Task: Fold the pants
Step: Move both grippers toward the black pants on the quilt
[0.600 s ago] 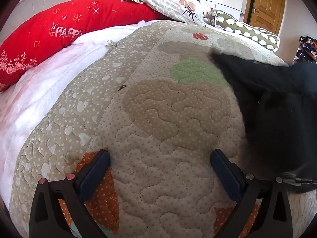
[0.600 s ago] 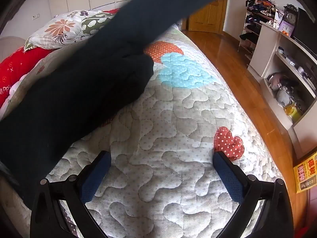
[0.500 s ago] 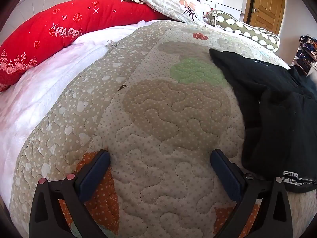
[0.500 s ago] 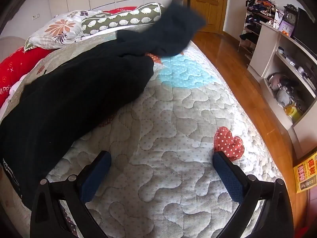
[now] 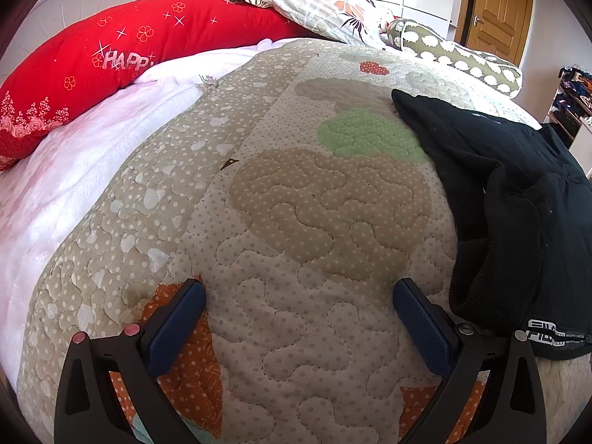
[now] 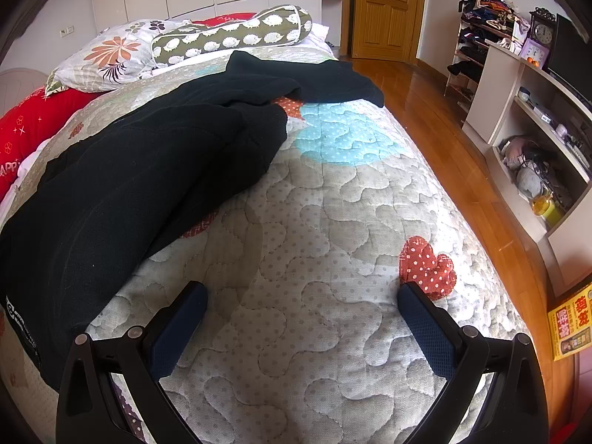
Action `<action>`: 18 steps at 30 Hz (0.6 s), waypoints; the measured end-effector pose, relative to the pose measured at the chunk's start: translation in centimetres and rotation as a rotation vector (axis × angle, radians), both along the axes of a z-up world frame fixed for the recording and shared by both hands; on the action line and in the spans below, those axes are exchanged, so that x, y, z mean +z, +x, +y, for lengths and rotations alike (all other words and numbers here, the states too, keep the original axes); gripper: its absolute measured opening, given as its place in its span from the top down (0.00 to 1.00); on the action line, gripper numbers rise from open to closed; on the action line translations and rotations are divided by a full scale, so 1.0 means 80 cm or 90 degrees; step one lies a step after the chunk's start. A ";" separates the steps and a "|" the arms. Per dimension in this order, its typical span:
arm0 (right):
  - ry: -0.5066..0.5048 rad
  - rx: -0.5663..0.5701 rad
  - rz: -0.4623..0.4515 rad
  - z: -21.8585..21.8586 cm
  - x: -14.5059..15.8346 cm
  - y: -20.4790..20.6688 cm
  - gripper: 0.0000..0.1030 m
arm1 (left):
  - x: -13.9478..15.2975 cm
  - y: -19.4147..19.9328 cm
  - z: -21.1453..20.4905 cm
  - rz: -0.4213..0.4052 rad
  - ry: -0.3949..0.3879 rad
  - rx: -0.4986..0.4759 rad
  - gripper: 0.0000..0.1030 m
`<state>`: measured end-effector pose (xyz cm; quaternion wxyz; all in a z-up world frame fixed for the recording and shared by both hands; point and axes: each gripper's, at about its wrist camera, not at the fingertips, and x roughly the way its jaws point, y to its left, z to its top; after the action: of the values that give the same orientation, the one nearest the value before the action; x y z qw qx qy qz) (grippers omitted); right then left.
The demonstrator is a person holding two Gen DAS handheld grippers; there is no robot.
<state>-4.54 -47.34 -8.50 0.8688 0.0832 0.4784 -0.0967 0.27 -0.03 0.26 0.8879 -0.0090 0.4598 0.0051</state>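
Black pants [image 6: 148, 170] lie rumpled on the quilted bedspread [image 6: 318, 259], stretched from the near left toward the far pillows, with one leg end [image 6: 344, 85] flopped toward the bed's right edge. In the left wrist view the same pants [image 5: 518, 199] lie at the right, with a white-lettered waistband label [image 5: 551, 335] near my finger. My left gripper [image 5: 299, 294] is open over bare quilt, just left of the pants. My right gripper [image 6: 302, 298] is open over bare quilt, to the right of the pants. Neither holds anything.
A red bolster [image 5: 111, 59], a floral pillow [image 6: 107, 55] and a green patterned bolster [image 6: 229, 35] line the head of the bed. A white blanket [image 5: 74, 170] lies at the left. Wooden floor [image 6: 455, 155], shelves [image 6: 536, 140] and a door [image 6: 384, 7] are to the right.
The pants were airborne and blurred, then dropped onto the quilt; the far leg settled toward the bed's right edge. Both grippers stayed open and in place.
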 end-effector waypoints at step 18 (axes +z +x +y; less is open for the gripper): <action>-0.003 0.000 0.001 0.000 0.000 0.000 0.01 | 0.054 -0.067 -0.001 -0.050 0.002 0.028 0.06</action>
<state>-4.57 -47.32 -8.51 0.8687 0.0810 0.4788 -0.0976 -5.08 -0.14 4.59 0.9049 -0.0175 0.4244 0.0251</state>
